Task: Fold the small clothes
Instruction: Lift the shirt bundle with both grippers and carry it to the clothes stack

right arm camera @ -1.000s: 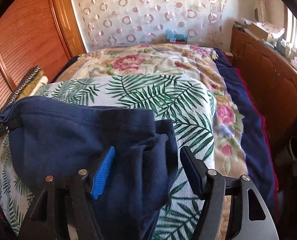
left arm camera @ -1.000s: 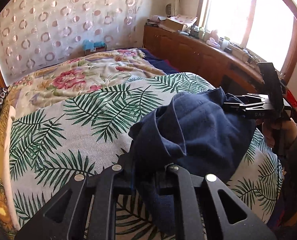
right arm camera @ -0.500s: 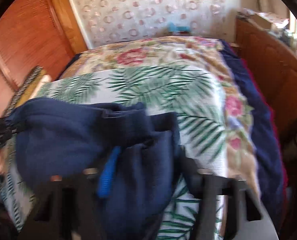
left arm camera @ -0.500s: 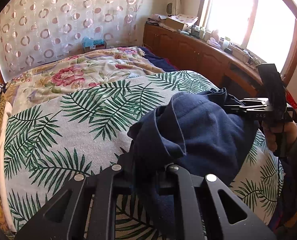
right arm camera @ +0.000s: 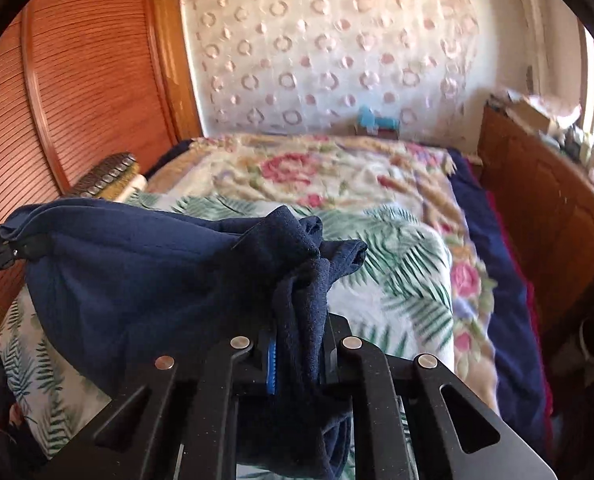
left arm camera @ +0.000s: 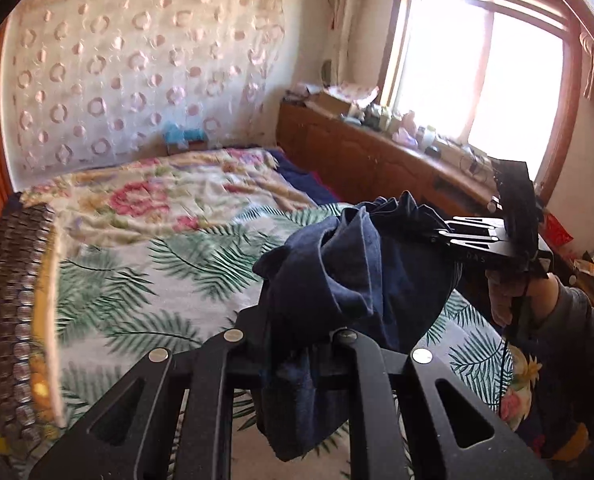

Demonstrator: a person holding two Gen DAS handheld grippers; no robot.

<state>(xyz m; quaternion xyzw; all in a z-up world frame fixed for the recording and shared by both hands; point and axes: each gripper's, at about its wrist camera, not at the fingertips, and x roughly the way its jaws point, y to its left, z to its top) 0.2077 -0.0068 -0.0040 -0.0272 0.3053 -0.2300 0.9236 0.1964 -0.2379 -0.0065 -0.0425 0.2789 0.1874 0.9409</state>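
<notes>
Across the lower and middle part of both views spreads the bed, covered by a palm-leaf sheet toward the frame's bottom and a floral blanket higher up, toward the circle-patterned curtain in the upper left of the left wrist frame. A wooden cabinet runs along the right side beneath the bright window; ribbed wooden panelling fills the upper left of the right wrist frame.

At centre frame in both views hangs the navy garment, lifted off the sheet and sagging between the two tools. The left gripper, bottom centre of its own frame, is clenched on one bunched end of the cloth, with fabric drooping below its fingers. The right gripper, bottom centre of its frame, is clamped tight on the other bunched end, a blue pad showing against the cloth. In the left wrist view that tool appears at mid right, held by the person's right hand. A small blue toy sits at the bed's far end, upper centre.
</notes>
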